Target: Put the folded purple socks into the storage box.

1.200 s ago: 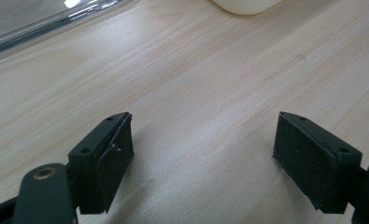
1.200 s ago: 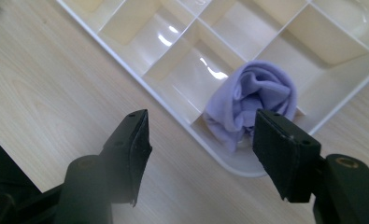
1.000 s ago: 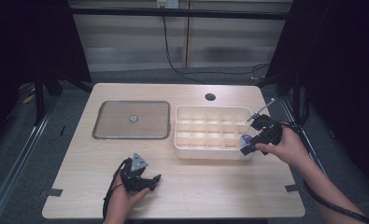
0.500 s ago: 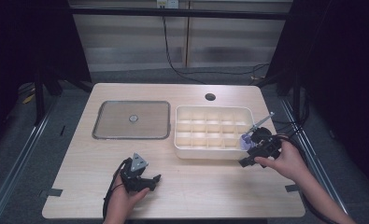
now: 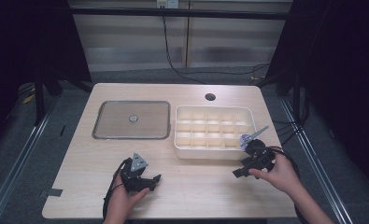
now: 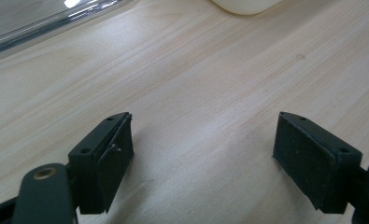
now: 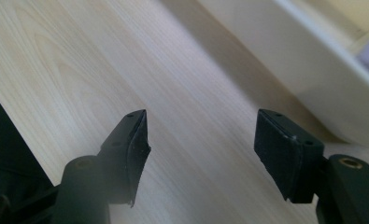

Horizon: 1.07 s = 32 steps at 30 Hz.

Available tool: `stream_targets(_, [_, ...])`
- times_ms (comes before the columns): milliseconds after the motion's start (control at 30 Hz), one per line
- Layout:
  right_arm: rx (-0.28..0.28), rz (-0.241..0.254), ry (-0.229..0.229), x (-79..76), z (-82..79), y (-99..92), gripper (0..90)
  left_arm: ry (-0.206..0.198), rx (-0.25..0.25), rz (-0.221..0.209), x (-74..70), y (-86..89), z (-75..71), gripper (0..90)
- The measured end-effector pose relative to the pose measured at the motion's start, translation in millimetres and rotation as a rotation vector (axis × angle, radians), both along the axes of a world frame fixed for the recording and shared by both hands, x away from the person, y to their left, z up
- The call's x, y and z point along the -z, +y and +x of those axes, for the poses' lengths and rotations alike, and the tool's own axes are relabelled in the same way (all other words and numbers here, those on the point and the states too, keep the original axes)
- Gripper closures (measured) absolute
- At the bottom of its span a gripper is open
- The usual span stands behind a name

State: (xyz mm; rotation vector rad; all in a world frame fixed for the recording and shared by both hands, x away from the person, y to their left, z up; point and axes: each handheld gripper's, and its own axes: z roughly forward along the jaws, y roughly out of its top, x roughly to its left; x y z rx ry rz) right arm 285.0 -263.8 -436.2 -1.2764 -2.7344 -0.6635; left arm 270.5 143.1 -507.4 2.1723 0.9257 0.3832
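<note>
The right gripper [image 5: 238, 173] has dropped from the compartment tray's [image 5: 213, 152] lower-right corner to the bare surface [image 5: 196, 186], wide and empty (a small purplish item [image 5: 244, 139] lies in that corner cell). The left gripper [image 5: 155, 179], also wide, hasn't moved, so the placement looks finished.

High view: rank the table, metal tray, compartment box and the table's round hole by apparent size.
1. table
2. metal tray and compartment box: look much alike, so I won't rank them apart
3. round hole

Black left gripper [image 5: 155, 179] with 2 black fingers [image 6: 105, 161], trailing cable.
</note>
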Motion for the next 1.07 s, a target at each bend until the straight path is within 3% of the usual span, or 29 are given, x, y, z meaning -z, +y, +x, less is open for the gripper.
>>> stream_targets(200, [0.005,0.017,-0.003,21.2,-7.5,8.4,34.8,0.000,0.000,0.001,0.0,0.0,0.0,19.6])
stream_targets(267, [-0.001,0.014,-0.044,27.6,-9.8,11.1,34.2,0.000,0.001,0.001,0.0,0.0,0.0,19.6])
stream_targets(533, [-0.001,0.025,-0.103,43.7,-18.4,11.9,29.8,0.001,0.003,0.002,0.1,0.1,0.2,19.6])
stream_targets(867, [-0.035,0.103,-0.285,58.0,-32.5,4.6,23.6,0.003,0.001,0.001,0.1,-1.0,0.1,19.2])
stream_targets(1067, [-0.052,0.128,-0.355,63.7,-38.0,1.1,22.7,0.004,-0.002,-0.001,0.2,-1.2,-0.1,19.2])
